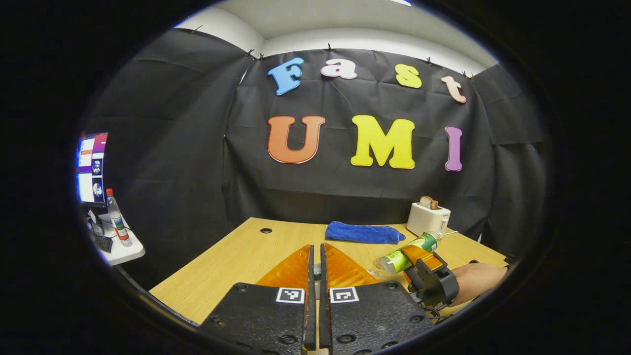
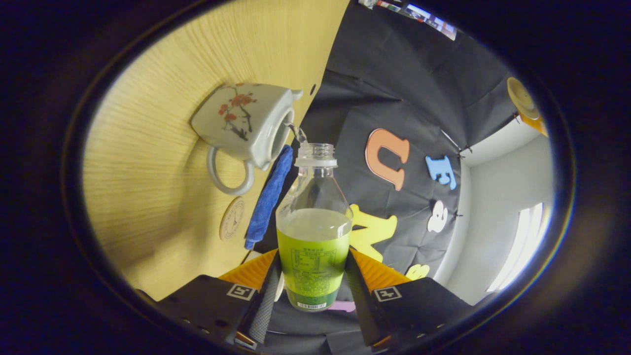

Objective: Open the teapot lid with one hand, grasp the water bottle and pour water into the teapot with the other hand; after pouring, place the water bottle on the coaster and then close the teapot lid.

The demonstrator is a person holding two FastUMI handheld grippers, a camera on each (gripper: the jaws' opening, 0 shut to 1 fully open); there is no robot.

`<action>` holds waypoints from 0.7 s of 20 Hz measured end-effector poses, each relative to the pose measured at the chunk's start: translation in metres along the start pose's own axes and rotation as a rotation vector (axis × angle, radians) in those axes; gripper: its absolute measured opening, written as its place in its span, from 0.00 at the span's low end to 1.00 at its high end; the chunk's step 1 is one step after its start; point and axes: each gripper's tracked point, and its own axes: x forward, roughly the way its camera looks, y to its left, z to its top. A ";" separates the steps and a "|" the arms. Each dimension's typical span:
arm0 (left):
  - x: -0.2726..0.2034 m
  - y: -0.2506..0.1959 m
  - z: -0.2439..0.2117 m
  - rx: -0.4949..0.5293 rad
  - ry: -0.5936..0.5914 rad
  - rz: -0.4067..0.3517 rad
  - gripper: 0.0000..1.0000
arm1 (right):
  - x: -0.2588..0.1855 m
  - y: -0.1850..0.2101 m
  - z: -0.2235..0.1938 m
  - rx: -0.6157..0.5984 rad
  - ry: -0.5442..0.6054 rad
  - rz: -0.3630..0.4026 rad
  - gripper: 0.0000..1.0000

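- Right gripper (image 2: 313,281) clamps the bottle (image 2: 314,236), tipped toward the open teapot (image 2: 244,125) at 11 o'clock.
- Left gripper (image 1: 316,268): fingers together; whether they pinch the lid, I cannot tell.
- Coaster (image 2: 231,218) beside teapot.

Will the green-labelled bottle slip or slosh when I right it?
Probably sloshes: the clear plastic bottle with green label looks partly full and uncapped. Its smooth wall may slip, though the right gripper clamps both sides. Likely light.

The left hand-held gripper (image 1: 316,268) hangs above the surface (image 1: 236,256), jaws nearly together. Ahead to its right, the other hand-held gripper (image 1: 423,261) tilts a water bottle (image 1: 405,255) (mouth downward); beyond lies a blue cloth (image 1: 362,232).
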 end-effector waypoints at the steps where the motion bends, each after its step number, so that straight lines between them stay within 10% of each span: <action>1: 0.000 0.001 0.000 0.001 -0.001 0.001 0.05 | 0.000 0.000 -0.001 -0.015 0.002 -0.002 0.73; 14: 0.000 0.001 -0.002 0.005 0.007 -0.002 0.05 | -0.005 -0.002 0.004 -0.141 -0.016 -0.107 0.73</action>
